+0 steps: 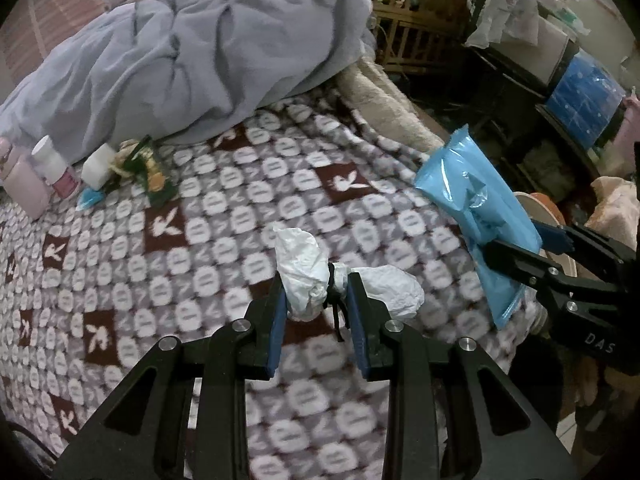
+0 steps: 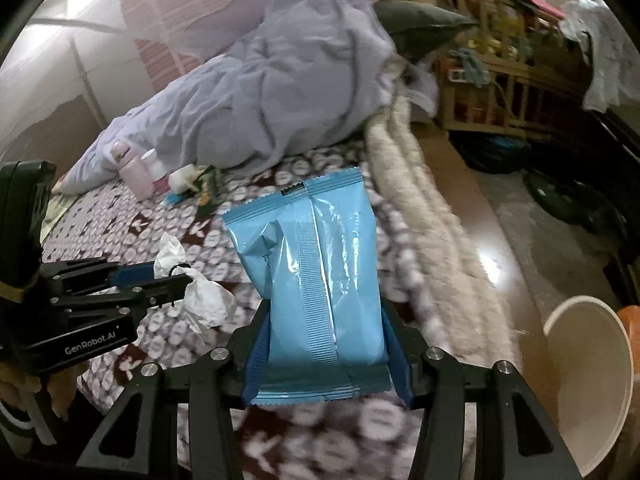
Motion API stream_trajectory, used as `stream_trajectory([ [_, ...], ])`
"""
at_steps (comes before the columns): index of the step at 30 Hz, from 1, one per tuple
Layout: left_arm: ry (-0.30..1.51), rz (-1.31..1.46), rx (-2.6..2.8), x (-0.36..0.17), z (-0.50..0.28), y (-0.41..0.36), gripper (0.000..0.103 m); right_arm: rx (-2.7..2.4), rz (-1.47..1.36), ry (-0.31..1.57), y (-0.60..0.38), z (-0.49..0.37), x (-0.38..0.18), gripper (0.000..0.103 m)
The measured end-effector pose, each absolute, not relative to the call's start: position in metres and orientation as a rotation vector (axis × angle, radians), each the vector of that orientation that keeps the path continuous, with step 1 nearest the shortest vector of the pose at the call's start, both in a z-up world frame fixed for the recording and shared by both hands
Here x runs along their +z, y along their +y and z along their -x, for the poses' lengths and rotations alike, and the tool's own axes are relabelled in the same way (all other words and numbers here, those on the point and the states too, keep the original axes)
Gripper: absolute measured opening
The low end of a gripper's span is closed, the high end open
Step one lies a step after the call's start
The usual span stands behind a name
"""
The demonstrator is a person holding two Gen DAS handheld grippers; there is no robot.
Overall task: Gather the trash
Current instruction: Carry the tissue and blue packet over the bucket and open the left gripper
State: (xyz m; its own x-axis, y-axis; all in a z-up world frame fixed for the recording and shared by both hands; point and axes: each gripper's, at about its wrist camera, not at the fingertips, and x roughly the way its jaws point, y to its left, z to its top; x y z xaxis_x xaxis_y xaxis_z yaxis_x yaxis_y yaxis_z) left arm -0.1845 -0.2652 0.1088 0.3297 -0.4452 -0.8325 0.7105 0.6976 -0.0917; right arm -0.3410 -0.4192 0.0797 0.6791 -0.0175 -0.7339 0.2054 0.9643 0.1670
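Between the jaws of the right gripper (image 2: 326,354) sat a blue plastic packet (image 2: 316,276), clamped by its lower sides; it looked light, soft and slippery, so a hold across the body seemed safer than the crimped edge. Beside it, the left gripper (image 1: 316,304) was closed on a crumpled white tissue (image 1: 308,280), weightless and easily torn. Below lay the patterned blanket (image 1: 224,208) of the bed, further a grey duvet (image 1: 192,44), and a white bin (image 2: 588,380) on the floor.
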Motion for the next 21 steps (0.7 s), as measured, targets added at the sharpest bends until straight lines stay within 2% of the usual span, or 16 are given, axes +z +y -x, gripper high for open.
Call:
stream_trajectory([
  [21, 0.944, -0.341, -0.919, 0.121, 0.233, -0.387, 0.026, -0.344, -0.375, 0.782, -0.526, 0.421, 0.079, 0.05],
])
